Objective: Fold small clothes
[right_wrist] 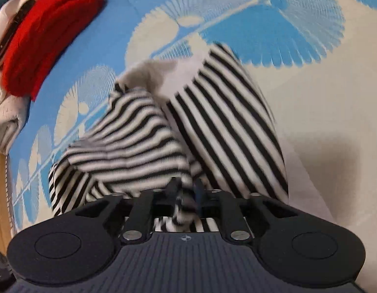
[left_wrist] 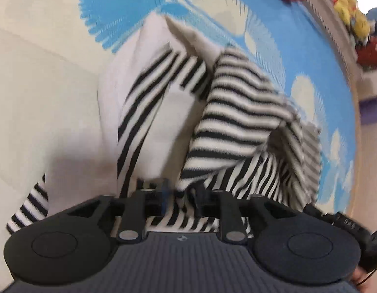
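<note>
Both of your grippers are clenched on the black-and-white striped knit garment (left_wrist: 237, 112): your left gripper (left_wrist: 181, 195) pinches a bunched fold between its fingers, and your right gripper (right_wrist: 187, 194) does the same with another bunch. Ahead of both sets of fingers the garment hangs crumpled, its plain white inner side (left_wrist: 149, 48) showing beyond the stripes, over the blue and cream patterned bedsheet (right_wrist: 310, 97). Far ahead and to the left of your right fingers lies a folded red knit garment (right_wrist: 46, 31) beside a pale folded cloth (right_wrist: 5, 114)
</note>
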Demonstrator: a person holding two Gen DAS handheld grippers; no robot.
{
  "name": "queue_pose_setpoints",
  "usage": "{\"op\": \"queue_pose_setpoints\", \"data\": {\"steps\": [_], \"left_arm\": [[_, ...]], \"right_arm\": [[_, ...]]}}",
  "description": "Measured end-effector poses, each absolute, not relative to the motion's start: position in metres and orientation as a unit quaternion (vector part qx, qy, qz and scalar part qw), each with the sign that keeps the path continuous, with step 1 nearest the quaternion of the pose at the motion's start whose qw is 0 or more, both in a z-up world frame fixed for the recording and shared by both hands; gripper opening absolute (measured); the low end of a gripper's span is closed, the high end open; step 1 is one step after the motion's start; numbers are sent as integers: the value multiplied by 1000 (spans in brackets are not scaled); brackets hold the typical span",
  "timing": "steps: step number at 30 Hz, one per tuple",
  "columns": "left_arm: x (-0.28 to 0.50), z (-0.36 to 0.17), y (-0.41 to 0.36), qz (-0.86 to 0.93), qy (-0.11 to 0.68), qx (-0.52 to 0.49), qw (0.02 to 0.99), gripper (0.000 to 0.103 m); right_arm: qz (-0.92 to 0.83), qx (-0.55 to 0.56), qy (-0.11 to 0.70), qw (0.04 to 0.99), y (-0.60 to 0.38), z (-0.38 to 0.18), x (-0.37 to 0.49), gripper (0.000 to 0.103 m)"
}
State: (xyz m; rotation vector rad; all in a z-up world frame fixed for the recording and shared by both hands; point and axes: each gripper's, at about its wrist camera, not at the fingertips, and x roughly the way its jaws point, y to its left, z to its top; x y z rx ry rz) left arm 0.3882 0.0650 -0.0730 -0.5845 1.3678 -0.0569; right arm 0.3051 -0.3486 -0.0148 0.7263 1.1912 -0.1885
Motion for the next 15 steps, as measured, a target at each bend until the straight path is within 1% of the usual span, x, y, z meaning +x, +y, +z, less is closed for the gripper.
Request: {"op": "queue_pose_setpoints", "data": {"steps": [1,3,4,5,6,7,10,12,13,15], "left_arm": [[389,-72,67,-25,616,-273,739,30],[391,-72,67,-28,612,-278,740,29],[393,-72,67,-27,611,-277,741,25],[392,-70,67,-22,602,-277,749,10],[392,-63,68,-21,586,-274,762,5],[391,-51,69,-28,565,-268,780,5],[384,-7,76,-65,464,-261,844,4],[380,3,86,-66,438,-273,854,4],[380,-2,90,-61,448,-288,844,4],[383,-35,94,-25,536,-290,792,4]], "right_arm": [[-86,330,543,768,-348,-13,308,35],[-76,330,536,774,-347,-13,311,35],[-75,333,532,775,-348,-15,314,35],[-72,334,531,775,-348,-15,316,34],[-70,334,530,776,-347,-14,318,17],[-70,334,522,782,-346,-12,320,1],[-66,312,458,830,-338,19,316,1],[-66,276,416,864,-331,44,308,1],[-73,271,412,867,-332,48,304,1],[-99,280,438,848,-336,39,301,1]]}}
